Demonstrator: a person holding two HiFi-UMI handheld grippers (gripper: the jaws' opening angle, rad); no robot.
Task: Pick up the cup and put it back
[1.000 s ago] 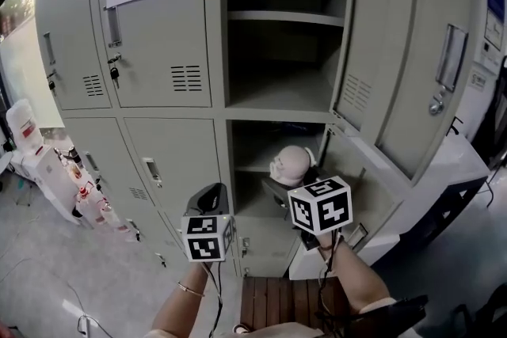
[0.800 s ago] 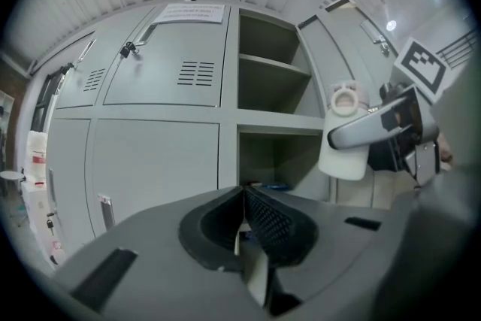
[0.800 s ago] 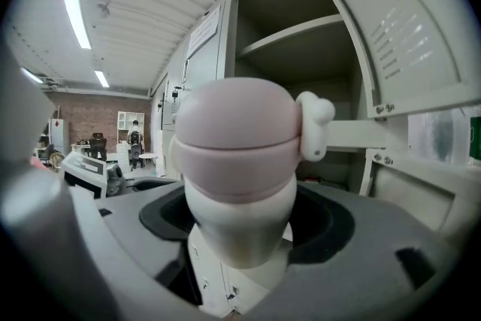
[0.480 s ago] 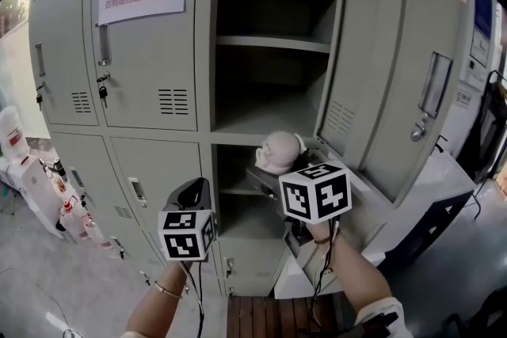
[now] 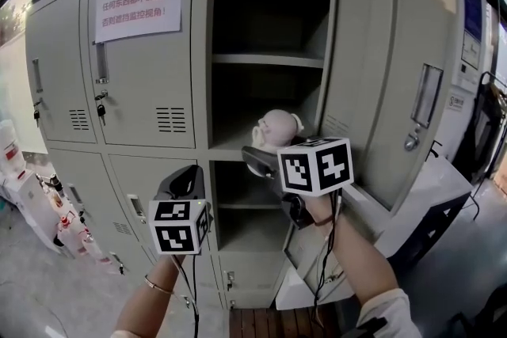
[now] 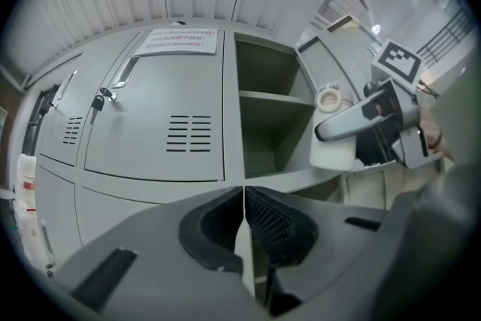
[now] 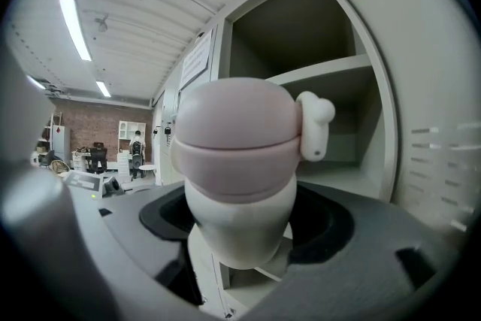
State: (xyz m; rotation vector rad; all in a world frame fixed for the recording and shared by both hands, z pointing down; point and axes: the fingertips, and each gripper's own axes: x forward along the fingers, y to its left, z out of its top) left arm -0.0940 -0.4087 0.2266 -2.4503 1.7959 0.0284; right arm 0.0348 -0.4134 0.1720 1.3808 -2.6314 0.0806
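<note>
The cup (image 5: 276,127) is white with a pale pink domed lid and a small knob on its side. My right gripper (image 5: 266,156) is shut on its lower body and holds it upright in front of the locker's open upper compartment (image 5: 265,103), about level with that compartment's floor. In the right gripper view the cup (image 7: 239,162) fills the middle, with the jaws (image 7: 240,233) pressed on either side. My left gripper (image 5: 184,180) hangs lower left, shut and empty; its pads meet in the left gripper view (image 6: 243,195), where the cup (image 6: 331,148) shows at right.
The grey locker's open door (image 5: 396,83) swings out on the right. A shelf (image 5: 269,59) divides the upper compartment. An open lower compartment (image 5: 247,206) lies below. Closed doors with a paper notice (image 5: 141,0) stand left. White bottles (image 5: 12,170) sit on the floor at far left.
Both grippers have risen. The cup has gone up from in front of the lower compartment to the height of the upper compartment's floor, still in the right gripper.
</note>
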